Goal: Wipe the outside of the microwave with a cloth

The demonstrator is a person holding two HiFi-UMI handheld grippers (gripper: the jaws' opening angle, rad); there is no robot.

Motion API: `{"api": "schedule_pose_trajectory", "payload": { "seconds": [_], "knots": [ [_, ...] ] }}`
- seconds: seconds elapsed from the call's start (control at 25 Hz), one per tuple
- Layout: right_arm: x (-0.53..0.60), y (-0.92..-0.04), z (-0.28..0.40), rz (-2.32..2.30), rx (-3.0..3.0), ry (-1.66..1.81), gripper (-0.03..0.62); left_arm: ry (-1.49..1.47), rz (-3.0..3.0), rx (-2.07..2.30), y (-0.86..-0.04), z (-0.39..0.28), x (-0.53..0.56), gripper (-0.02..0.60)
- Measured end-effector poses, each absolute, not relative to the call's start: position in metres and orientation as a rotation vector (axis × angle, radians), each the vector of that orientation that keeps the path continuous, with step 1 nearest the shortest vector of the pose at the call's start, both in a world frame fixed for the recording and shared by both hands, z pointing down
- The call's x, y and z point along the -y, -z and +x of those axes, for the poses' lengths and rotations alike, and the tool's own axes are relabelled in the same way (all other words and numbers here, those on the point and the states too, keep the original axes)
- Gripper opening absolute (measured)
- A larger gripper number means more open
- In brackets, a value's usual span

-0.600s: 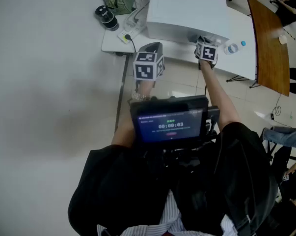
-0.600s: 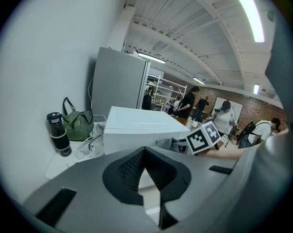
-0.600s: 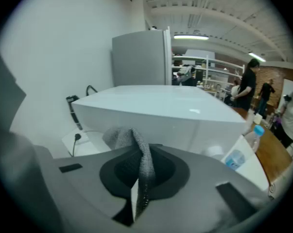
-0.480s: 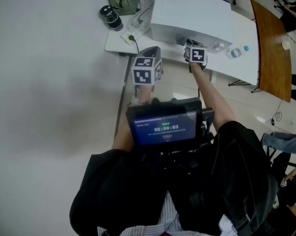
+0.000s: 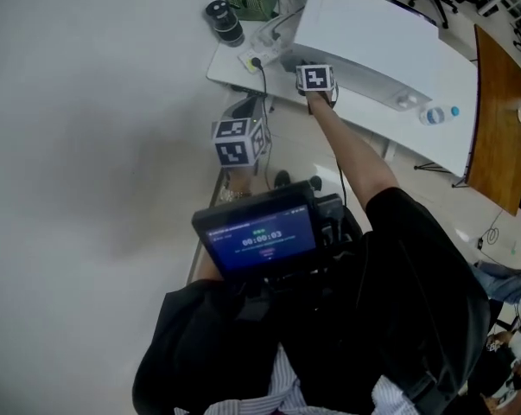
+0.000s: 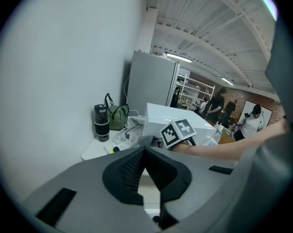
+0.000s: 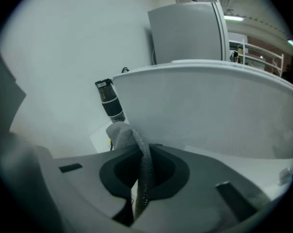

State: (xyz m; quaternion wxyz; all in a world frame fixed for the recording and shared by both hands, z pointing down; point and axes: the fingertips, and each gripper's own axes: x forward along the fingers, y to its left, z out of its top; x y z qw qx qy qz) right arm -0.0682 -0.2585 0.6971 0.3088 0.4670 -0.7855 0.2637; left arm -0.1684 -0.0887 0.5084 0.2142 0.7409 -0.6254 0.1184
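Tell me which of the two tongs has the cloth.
The right tongs, at the microwave, are shut on the grey cloth; the left tongs are shut and empty.

My right arm stretches forward, right gripper pinching the cloth; my left gripper sits lower, jaws together.

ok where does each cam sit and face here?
Head view: on the head, looking steeply down at the microwave; both arms and torso show.
Left gripper view: on the left gripper, facing the table; jaws together, empty.
Right gripper view: on the right gripper, close against the microwave; jaws shut on cloth.
Shared: black flask in all three.
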Motion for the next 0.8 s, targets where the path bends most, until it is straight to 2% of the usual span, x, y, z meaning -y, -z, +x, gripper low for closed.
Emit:
{"api": "schedule_pose_trajectory", "payload": {
  "seconds": [0.2, 0.64, 0.8],
  "knots": [
    [0.253, -0.705, -0.011, 1.269, 2.0, -0.764, 0.011, -0.324, 2.068, 1.721, -0.508, -0.165, 0.098, -0.008],
    [0.226, -0.702, 0.204, 1.611, 1.757, -0.829, 0.011, -0.343, 2.284, 1.451, -0.514, -0.062, 0.133, -0.008],
    [0.217, -0.698, 0.241, 1.675, 1.752, -0.768, 0.012, -0.34, 2.326, 1.395, -0.512, -0.04, 0.138, -0.008]
  ]
}}
